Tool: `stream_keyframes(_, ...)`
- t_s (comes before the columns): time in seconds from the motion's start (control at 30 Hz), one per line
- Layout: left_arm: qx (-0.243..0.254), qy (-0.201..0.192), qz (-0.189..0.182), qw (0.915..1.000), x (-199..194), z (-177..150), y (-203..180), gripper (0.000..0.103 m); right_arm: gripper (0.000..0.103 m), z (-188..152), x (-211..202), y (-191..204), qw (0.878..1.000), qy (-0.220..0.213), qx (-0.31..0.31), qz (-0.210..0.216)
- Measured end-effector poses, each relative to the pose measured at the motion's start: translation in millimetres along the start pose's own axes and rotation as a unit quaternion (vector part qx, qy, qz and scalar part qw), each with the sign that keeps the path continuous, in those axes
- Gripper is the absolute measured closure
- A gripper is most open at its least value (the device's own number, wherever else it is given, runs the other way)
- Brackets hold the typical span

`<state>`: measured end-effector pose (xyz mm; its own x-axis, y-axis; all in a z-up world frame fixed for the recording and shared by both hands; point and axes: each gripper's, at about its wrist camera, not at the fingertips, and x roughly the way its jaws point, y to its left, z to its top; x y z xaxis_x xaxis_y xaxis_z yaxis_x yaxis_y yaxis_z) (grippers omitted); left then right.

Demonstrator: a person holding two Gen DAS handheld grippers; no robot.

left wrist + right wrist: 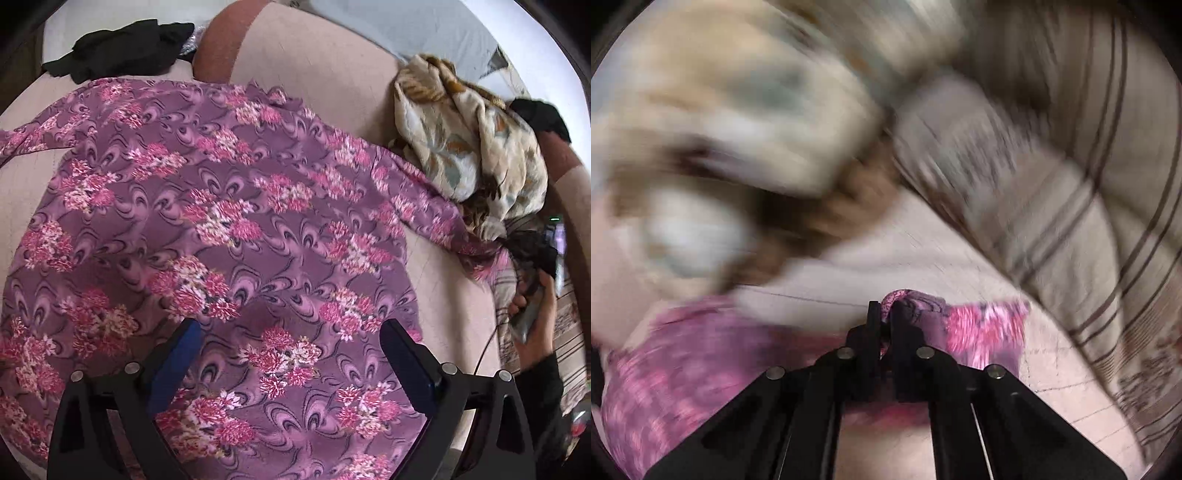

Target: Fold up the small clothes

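A purple flowered garment (229, 236) lies spread out over a pale pink bed sheet (314, 74), one sleeve stretching off toward a crumpled cream blanket with leaf patterns (472, 147). The left gripper (291, 354) hangs just above the lower part of the garment with its fingers (177, 354) spread wide and nothing between them. The right gripper (882, 321) has its fingers pressed together on a bunched bit of the same garment (986, 332), the cloth puckering up just past the tips; the right wrist view is blurred, so little else there is sharp. In the left wrist view a person's hand (532, 295) shows at the far right edge, close to the end of that sleeve. A black cloth (122, 51) sits at the far side of the bed, well apart from the garment's middle. A striped beige cover (1089, 184) lies beside the sheet on the right.
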<state>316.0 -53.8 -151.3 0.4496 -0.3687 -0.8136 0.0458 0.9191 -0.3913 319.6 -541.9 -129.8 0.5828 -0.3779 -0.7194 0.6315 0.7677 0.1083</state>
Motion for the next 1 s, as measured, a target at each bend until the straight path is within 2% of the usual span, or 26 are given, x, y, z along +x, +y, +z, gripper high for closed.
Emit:
stream_keyframes(0.07,-0.008,-0.014,-0.002,0.9999,-11.5,3.5,6.0,0.004,0.099,-17.9,-61.4,41.8,0.993,-0.074,-0.079,0.040)
stream_keyframes(0.1,-0.015,-0.021,-0.003,0.9997,-18.1,5.7,10.5,0.004,0.099,-27.2,-90.8,70.6,0.986,-0.100,-0.119,0.065)
stream_keyframes(0.17,-0.031,-0.032,-0.004,0.9990,-29.5,10.7,22.0,0.004,0.099,-58.0,-137.9,117.7,0.963,-0.143,-0.200,0.113)
stream_keyframes(0.27,-0.049,-0.044,0.002,0.9978,-41.0,13.7,40.4,0.004,0.099,-104.3,-166.0,160.7,0.936,-0.145,-0.269,0.178)
stream_keyframes(0.37,-0.086,-0.051,0.006,0.9950,-40.8,12.6,70.7,0.004,0.099,-156.1,-164.7,208.6,0.917,-0.111,-0.301,0.237)
stream_keyframes(0.47,-0.108,-0.041,0.007,0.9933,-25.9,14.1,90.3,0.004,0.094,-202.1,-131.4,233.5,0.912,-0.032,-0.306,0.271)
stream_keyframes(0.5,-0.114,-0.037,0.003,0.9928,-19.9,14.0,96.2,0.004,0.077,-226.7,-123.1,243.2,0.910,0.021,-0.312,0.272)
stream_keyframes(0.53,-0.120,-0.031,0.000,0.9923,-14.2,13.7,101.0,0.004,0.057,-235.8,-115.4,249.3,0.904,0.054,-0.325,0.272)
stream_keyframes(0.57,-0.127,-0.026,-0.004,0.9916,-10.8,13.5,103.5,0.004,0.054,-246.5,-110.2,257.1,0.892,0.085,-0.345,0.279)
stream_keyframes(0.6,-0.132,-0.024,-0.013,0.9909,-8.9,13.3,106.0,0.004,0.054,-251.5,-116.5,264.6,0.880,0.101,-0.364,0.287)
stream_keyframes(0.63,-0.132,-0.021,-0.019,0.9908,-7.1,14.1,106.7,0.004,0.054,-254.8,-125.7,262.7,0.873,0.106,-0.372,0.296)
stream_keyframes(0.67,-0.130,-0.020,-0.021,0.9910,-6.9,15.7,105.9,0.004,0.052,-249.4,-134.4,258.2,0.872,0.108,-0.368,0.306)
stream_keyframes(0.7,-0.126,-0.023,-0.020,0.9915,-8.0,18.7,103.1,0.004,0.045,-240.5,-136.5,245.3,0.873,0.110,-0.352,0.318)
stream_keyframes(0.77,-0.114,-0.028,-0.012,0.9931,-8.5,27.5,93.2,0.004,0.042,-216.1,-141.7,220.8,0.877,0.116,-0.304,0.354)
stream_keyframes(0.83,-0.083,-0.017,-0.005,0.9964,-3.1,38.1,72.8,0.004,0.042,-186.1,-129.0,193.7,0.896,0.113,-0.238,0.358)
stream_keyframes(0.9,-0.039,-0.008,0.000,0.9992,10.9,49.0,37.1,0.004,0.042,-157.3,-100.2,159.9,0.922,0.108,-0.152,0.339)
stream_keyframes(0.97,0.017,0.014,-0.003,0.9998,37.8,60.7,-1.1,0.004,0.042,-145.5,-74.1,136.5,0.931,0.117,-0.094,0.331)
stream_keyframes(1.0,0.042,0.036,-0.003,0.9985,59.5,66.7,-18.8,0.004,0.043,-141.3,-55.6,125.9,0.932,0.134,-0.060,0.333)
